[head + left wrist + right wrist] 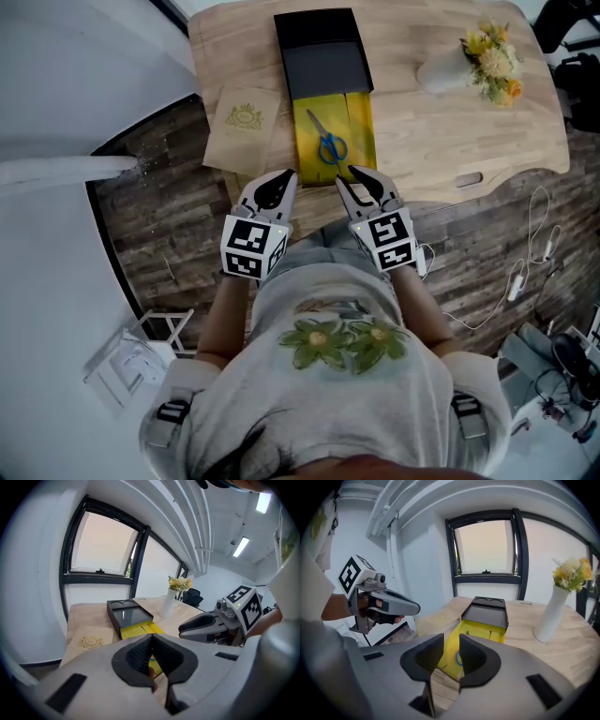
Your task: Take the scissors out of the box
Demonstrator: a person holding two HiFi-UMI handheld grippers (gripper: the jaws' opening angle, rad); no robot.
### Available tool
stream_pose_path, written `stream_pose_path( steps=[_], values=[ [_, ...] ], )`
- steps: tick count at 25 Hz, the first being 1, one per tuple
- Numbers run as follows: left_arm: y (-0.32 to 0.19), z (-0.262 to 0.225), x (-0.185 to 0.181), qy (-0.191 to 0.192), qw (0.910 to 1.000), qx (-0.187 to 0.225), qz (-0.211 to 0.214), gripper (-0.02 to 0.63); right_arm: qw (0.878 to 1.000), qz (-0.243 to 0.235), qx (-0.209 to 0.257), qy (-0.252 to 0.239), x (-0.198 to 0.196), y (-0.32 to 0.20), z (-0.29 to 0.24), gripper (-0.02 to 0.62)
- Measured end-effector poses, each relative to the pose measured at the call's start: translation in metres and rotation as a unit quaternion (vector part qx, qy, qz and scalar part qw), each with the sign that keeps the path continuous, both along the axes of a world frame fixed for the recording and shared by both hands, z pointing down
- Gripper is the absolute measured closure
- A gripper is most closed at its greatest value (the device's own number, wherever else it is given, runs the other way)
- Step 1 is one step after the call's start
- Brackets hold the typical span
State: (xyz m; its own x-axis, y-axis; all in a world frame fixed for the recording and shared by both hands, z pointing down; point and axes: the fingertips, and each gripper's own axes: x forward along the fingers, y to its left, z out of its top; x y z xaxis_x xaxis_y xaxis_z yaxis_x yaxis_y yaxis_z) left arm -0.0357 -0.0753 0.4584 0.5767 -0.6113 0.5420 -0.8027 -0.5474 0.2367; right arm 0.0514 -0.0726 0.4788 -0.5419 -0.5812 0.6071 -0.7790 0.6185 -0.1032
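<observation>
Fingers (pixel 136 656) of your left gripper (pixel 151 637) are closed, their tips touching and nothing caught between them. From the head view, this left gripper (pixel 284 174) hovers at the near edge of the counter (pixel 422 141), just beside the near left corner of the box (pixel 361 122). Left of the box, a flat tan packet (pixel 242 122) with a gold emblem lies on the counter, and it shows again in your left gripper view (pixel 91 641).

In the middle, the yellow box sits pulled out from its black cover (pixel 323 56), which lies on the far side of it. The scissors (pixel 327 141) lie flat inside the yellow box, blue handles toward you and blades pointing to the far left. No finger touches them.

Your right gripper (pixel 349 175) hovers just beside the box's near right corner, level with the left one. Its fingers (pixel 473 656) stand a little apart with nothing held in the gap. Through that gap in the right gripper view (pixel 451 641) you see the yellow box (pixel 480 632) and one blue handle loop of the scissors (pixel 458 658).

Far to the right, well apart from the box, a white vase (pixel 450 67) of yellow flowers (pixel 494 52) stands on the counter.
</observation>
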Motion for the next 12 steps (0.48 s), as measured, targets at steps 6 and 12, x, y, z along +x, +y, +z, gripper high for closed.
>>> stream_pose_path(
  steps=[6,12],
  values=[
    [-0.007,0.025,0.000,-0.002,0.9998,-0.019,0.002,0.598,1.000,0.006,-0.017,0.019,0.001,-0.016,0.029,0.500],
    [-0.010,0.044,0.004,0.004,0.9992,-0.040,0.001,0.598,0.998,0.003,-0.038,0.040,-0.002,-0.027,0.053,0.496]
  ],
)
